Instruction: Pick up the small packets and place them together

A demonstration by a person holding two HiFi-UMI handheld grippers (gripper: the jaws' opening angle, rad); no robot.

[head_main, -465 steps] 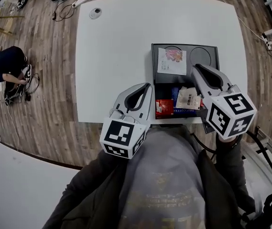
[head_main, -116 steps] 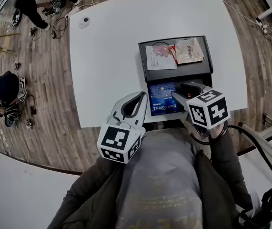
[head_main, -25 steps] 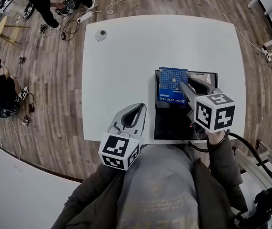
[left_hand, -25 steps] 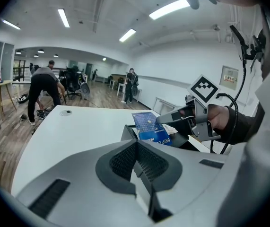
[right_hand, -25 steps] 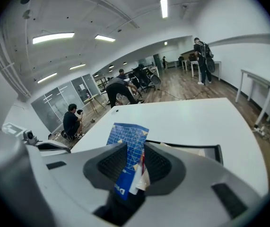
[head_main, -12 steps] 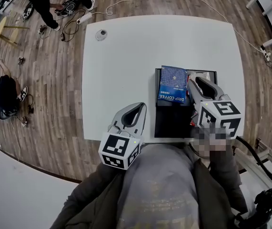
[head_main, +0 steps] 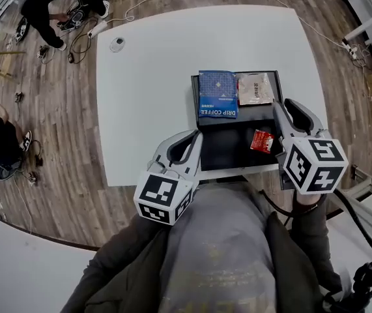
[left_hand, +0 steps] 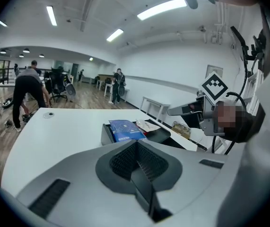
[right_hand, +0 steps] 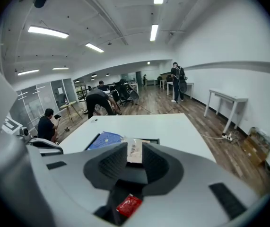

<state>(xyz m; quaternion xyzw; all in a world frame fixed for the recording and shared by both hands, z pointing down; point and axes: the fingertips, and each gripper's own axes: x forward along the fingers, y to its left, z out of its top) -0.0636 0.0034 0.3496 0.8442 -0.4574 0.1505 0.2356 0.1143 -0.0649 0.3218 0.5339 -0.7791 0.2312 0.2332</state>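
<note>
The blue packet (head_main: 217, 94) and the beige packet (head_main: 255, 89) are lying side by side at the far end of the black tray (head_main: 228, 150), edges close or touching, with the blue one reaching over the tray's left rim. The small red packet (head_main: 262, 140) is lying alone on the tray's dark floor, nearer the person and well apart from that pair. So the gathering is looking partly done. Two packets are sitting together, and the red one is waiting to be picked up and laid beside them. The right gripper (head_main: 281, 109) is hovering over the tray's right side, pointing away from the person toward the beige packet, with the red packet just to its left and below. Its jaws are standing apart and pinching nothing. In the right gripper view the beige packet is showing through the gap beyond the tips, and the red one is showing low down under the jaws. The left gripper (head_main: 195, 135) is hanging at the near edge of the white table (head_main: 146, 77), left of the tray, its pads pressed together with nothing between them, taking no part for now.
</note>
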